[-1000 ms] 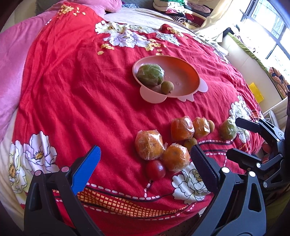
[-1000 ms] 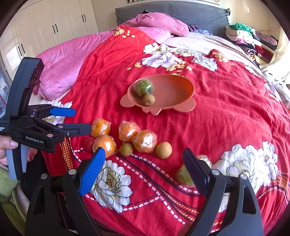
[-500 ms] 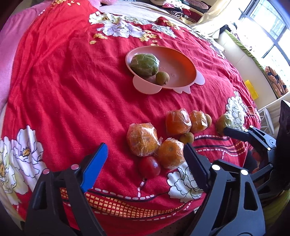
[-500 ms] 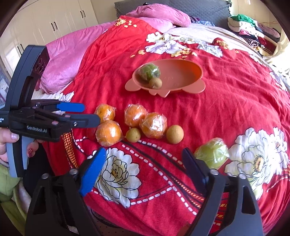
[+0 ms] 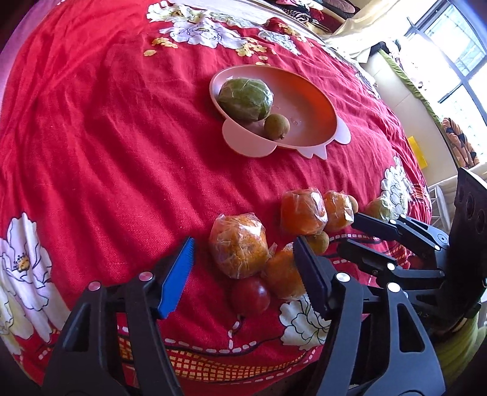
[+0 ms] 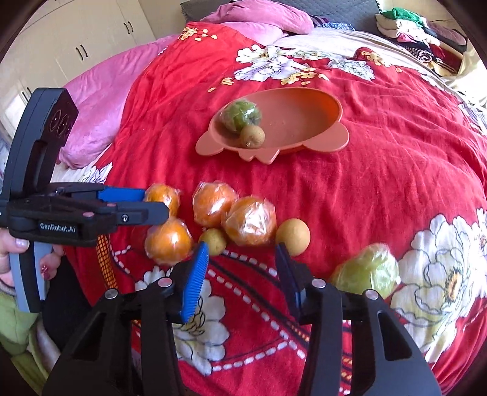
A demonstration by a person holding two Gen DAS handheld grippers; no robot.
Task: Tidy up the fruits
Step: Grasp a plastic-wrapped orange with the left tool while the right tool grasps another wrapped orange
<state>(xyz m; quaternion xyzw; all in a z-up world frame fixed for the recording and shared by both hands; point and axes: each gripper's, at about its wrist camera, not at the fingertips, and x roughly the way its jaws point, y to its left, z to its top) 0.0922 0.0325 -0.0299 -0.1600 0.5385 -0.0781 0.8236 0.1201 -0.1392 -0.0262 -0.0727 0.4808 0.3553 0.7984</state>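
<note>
My left gripper [image 5: 243,269] hovers low over a cluster of plastic-wrapped oranges [image 5: 239,245] and a red fruit [image 5: 250,297]. Its jaws are closing and the pads touch nothing. My right gripper [image 6: 240,269] is also closing, over bare bedspread just in front of a wrapped orange [image 6: 251,220] and a small brown fruit [image 6: 214,237]. A tan round fruit [image 6: 292,233] and a wrapped green fruit [image 6: 365,271] lie to its right. The pink plate [image 5: 304,100] farther back holds a wrapped green fruit [image 5: 245,99] and a small brown fruit [image 5: 276,126].
Everything lies on a red flowered bedspread [image 6: 380,170]. Pink pillows [image 6: 100,100] and a wardrobe [image 6: 76,45] are at the left, folded clothes [image 6: 411,27] at the back right. A person's hand [image 6: 18,246] grips the left tool. The window [image 5: 456,61] is to the right.
Both grippers have sunk closer to the fruit cluster and tipped further down. Their jaws have narrowed a good deal. No fruit has moved.
</note>
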